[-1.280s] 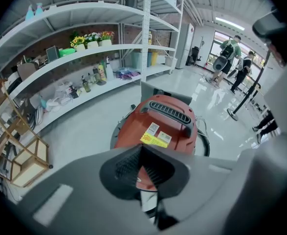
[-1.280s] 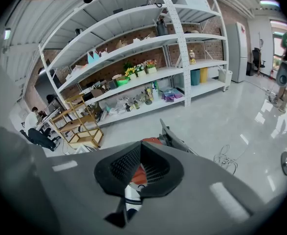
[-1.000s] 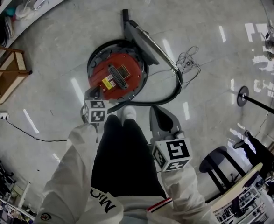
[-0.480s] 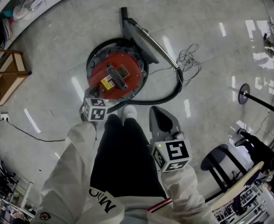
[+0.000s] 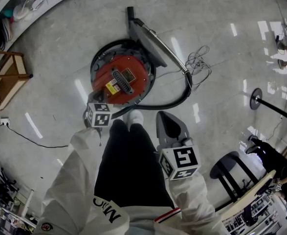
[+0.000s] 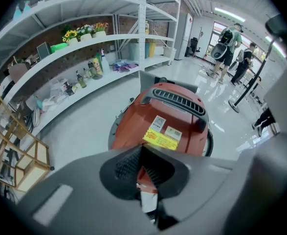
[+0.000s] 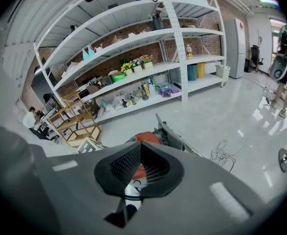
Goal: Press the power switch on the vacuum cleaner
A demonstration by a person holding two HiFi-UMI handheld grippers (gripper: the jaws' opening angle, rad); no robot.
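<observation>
The left gripper (image 6: 142,147) has its jaws fully closed, tips meeting, with nothing between them. Up and to the left of these jaws, wall shelving (image 6: 84,43) carries pots of sunflowers (image 6: 71,34), a green tray (image 6: 60,46) and bottles (image 6: 92,65). Further right on it stand a grey bin (image 6: 135,51) and a yellow bin (image 6: 150,48), contents not visible.

The vacuum cleaner (image 6: 175,119) lies directly ahead of the left jaws, just beyond the tips, with its red dome rising above them. The dome bears 1 yellow label (image 6: 160,140) and 2 white labels (image 6: 158,123); the print is too small to read. The power switch cannot be singled out.

The right gripper (image 7: 141,145) also has its jaws shut together and holds nothing. Left of these jaws stand a wooden rack (image 7: 77,124) and the left gripper's marker cube (image 7: 88,145). Ahead of the tips, well apart, the vacuum cleaner shows as a red sliver beside its grey nozzle (image 7: 171,135). On the shelf beyond sit a teal bin (image 7: 192,72) and a second yellow bin (image 7: 202,70), contents hidden. Right of the jaws a tangled cable (image 7: 221,155) lies on the floor.

In the head view the right gripper sits on the near side of the black hose (image 5: 175,102).
</observation>
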